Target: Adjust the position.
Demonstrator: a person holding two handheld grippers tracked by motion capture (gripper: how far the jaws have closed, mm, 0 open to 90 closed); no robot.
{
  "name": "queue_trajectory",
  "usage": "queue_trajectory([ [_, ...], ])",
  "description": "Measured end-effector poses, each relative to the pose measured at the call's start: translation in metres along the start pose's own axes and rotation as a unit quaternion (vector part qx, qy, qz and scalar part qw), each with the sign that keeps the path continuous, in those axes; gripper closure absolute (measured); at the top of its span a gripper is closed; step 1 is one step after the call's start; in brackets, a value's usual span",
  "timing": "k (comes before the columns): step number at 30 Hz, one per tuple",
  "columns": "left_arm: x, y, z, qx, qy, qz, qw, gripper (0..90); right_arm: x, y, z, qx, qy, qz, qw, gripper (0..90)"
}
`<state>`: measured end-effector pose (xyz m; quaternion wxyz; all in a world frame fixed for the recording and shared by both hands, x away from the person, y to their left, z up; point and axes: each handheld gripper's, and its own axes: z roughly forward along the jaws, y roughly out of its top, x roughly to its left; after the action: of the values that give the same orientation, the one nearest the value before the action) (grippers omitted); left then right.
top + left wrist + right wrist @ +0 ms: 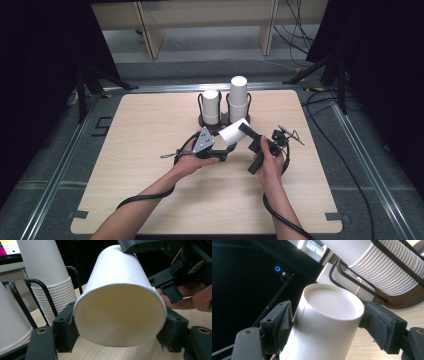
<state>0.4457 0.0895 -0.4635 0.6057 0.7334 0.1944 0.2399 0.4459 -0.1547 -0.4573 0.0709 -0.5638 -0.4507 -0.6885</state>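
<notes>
Paper cup (234, 132) passes between two grippers just in front of the cup rack (225, 120), held tilted above the table (150, 190).

The left gripper (120, 327) clamps the cup near its open rim, both pads pressing the wall; the right gripper (327, 320) brackets the closed base with its jaws spread, the right pad just clear, so it reads as released; the cup looks light, thin and easily crushed, with a slick wall, so the stiff rolled rim or the base seam seems the safest hold; the left gripper view shows the hollow interior, the right gripper view the flat bottom and the stacked cups (384, 270) behind; the high view shows both hands.
</notes>
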Motion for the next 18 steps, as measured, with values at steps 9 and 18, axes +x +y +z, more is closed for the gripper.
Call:
queue_trajectory([
  [9, 0.0034, 0.0039, -0.0017, 0.0, 0.009, 0.008, 0.9999, 28.7, 0.0039, -0.0014, -0.0025, 0.002, 0.009, -0.005, 1.0, 24.5],
  [18, 0.0079, 0.0047, -0.0034, 0.019, 0.017, 0.024, 0.9994, 29.2, 0.0042, -0.0022, -0.0098, 0.01, 0.012, -0.001, 0.9999, 24.5],
])
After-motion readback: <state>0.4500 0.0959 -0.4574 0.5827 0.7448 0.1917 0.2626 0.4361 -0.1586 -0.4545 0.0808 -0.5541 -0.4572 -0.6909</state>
